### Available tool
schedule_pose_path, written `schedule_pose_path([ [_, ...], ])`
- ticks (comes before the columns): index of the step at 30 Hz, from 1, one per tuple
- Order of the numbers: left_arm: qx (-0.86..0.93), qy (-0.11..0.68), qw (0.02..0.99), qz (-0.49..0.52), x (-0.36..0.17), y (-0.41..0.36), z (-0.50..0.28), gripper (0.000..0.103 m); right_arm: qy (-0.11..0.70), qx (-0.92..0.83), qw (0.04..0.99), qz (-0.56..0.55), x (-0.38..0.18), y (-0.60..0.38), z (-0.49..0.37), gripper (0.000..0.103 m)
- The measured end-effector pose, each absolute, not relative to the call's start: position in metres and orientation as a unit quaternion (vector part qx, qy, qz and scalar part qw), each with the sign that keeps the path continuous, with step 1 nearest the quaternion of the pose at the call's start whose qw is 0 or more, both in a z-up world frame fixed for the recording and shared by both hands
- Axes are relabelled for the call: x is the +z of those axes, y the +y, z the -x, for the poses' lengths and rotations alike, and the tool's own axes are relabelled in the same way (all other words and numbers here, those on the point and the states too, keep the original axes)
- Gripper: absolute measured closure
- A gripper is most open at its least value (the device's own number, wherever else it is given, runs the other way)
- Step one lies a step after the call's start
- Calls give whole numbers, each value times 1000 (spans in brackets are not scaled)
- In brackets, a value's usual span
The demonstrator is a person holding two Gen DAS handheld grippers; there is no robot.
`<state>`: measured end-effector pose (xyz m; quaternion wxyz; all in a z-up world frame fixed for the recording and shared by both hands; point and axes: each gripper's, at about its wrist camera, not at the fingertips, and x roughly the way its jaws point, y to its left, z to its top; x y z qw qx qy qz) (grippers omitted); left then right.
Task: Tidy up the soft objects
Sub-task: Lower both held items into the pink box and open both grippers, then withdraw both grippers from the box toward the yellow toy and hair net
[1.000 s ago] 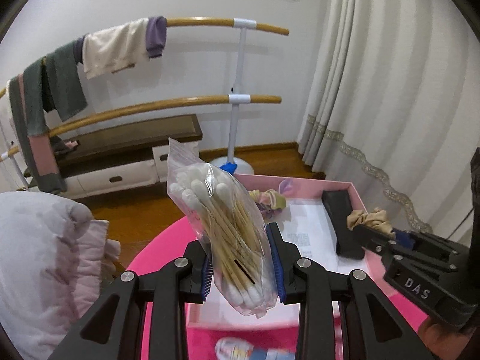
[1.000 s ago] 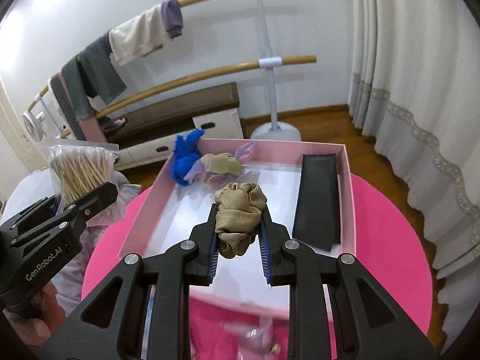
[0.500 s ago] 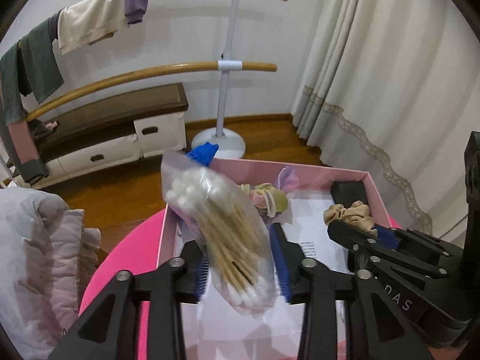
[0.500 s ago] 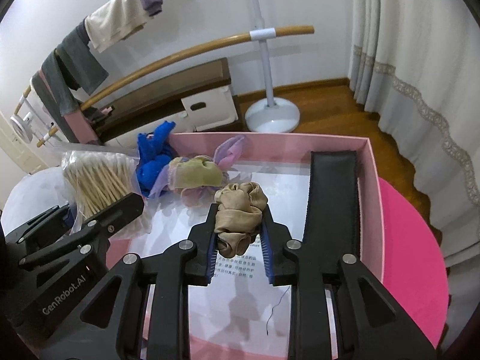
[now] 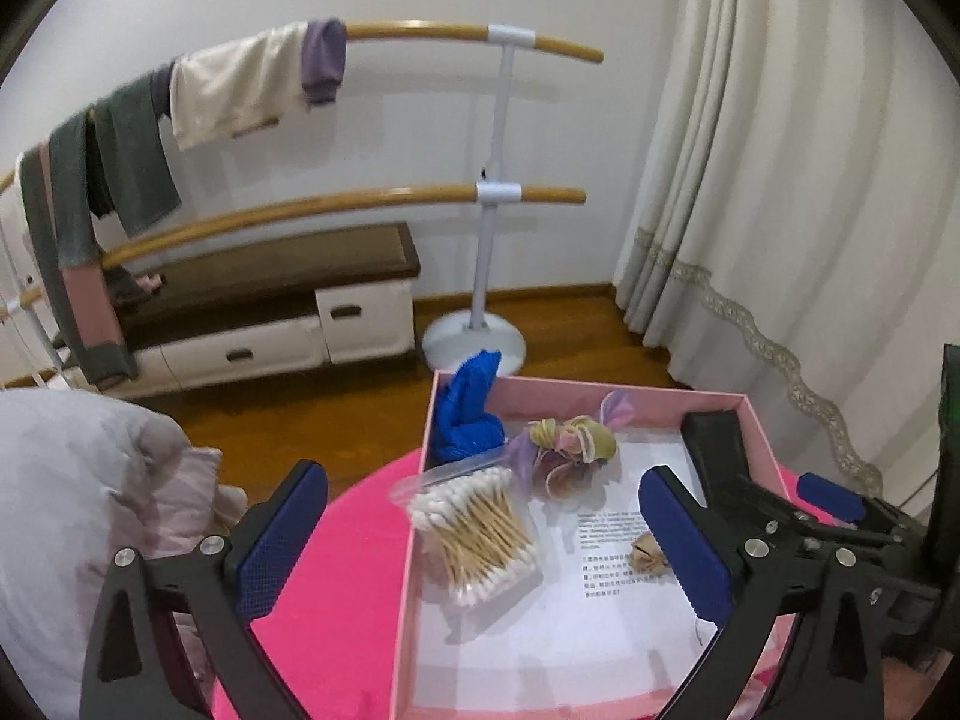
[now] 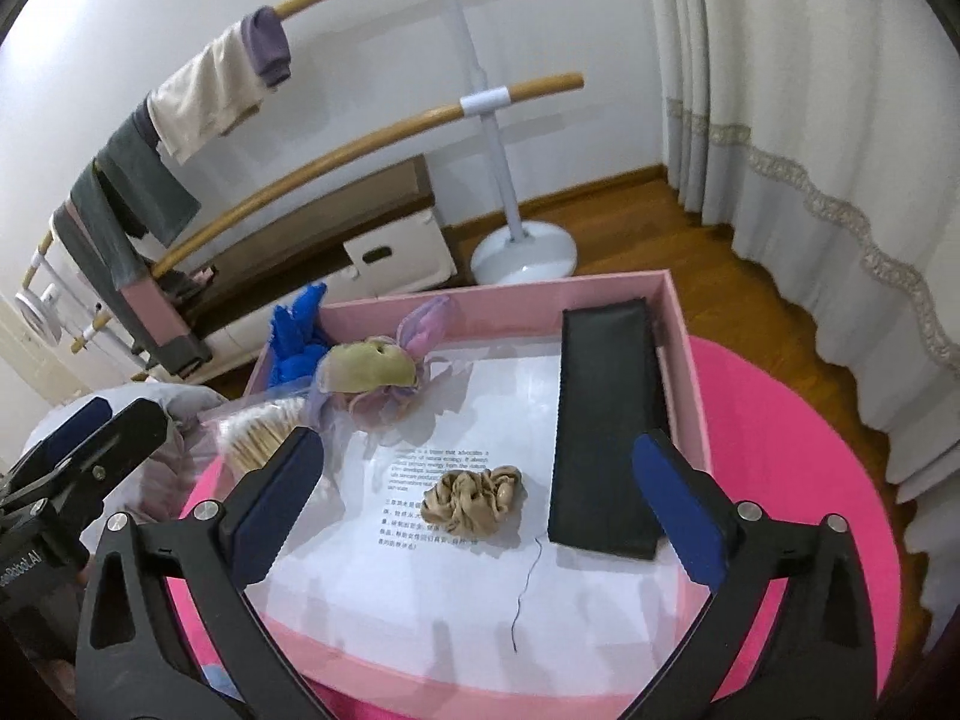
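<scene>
A pink box point(image 5: 600, 391) point(image 6: 684, 348) stands on a round pink table point(image 5: 354, 546) point(image 6: 792, 438). In it lie a bag of cotton swabs point(image 5: 477, 531) point(image 6: 258, 435) at the left wall, a beige scrunchie point(image 6: 474, 498) point(image 5: 647, 552) in the middle, a pastel scrunchie point(image 5: 570, 450) point(image 6: 375, 375), a blue cloth point(image 5: 468, 414) point(image 6: 294, 342) and a black folded strip point(image 6: 609, 426) point(image 5: 714, 450). My left gripper point(image 5: 480, 540) is open above the swab bag. My right gripper point(image 6: 480, 510) is open above the beige scrunchie. Both are empty.
A pale quilted garment point(image 5: 78, 516) lies left of the table. Behind stand a barre rack point(image 5: 498, 192) with hung clothes point(image 5: 240, 84), a low cabinet point(image 5: 270, 312) and a curtain point(image 5: 780, 180). A loose thread point(image 6: 528, 594) lies on the box floor.
Both grippers opened and pulled back. The swab bag dropped from the left gripper into the box's left side. The beige scrunchie dropped from the right gripper onto the box floor.
</scene>
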<state>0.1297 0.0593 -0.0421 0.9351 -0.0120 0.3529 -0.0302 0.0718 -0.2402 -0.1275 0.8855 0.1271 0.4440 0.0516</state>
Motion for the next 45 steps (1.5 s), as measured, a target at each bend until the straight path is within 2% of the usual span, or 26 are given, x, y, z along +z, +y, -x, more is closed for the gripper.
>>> schedule_pose_path([
  [10,-7,282,959,-16,-13,71,-44,0,378,40,919,-104,-64,-237,0,0],
  [16,-3,251,968,-13,-11,67,66,0,340,24,936,-85,-35,-238,53,0],
  [21,1,237,971,-16,-10,59,127,0,309,15,949,-66,-17,-233,100,0],
  [33,6,204,979,-14,-3,51,243,0,260,-9,964,-47,0,-221,195,0],
  [45,16,193,981,-11,-12,44,329,0,239,-8,971,-26,2,-202,249,0],
])
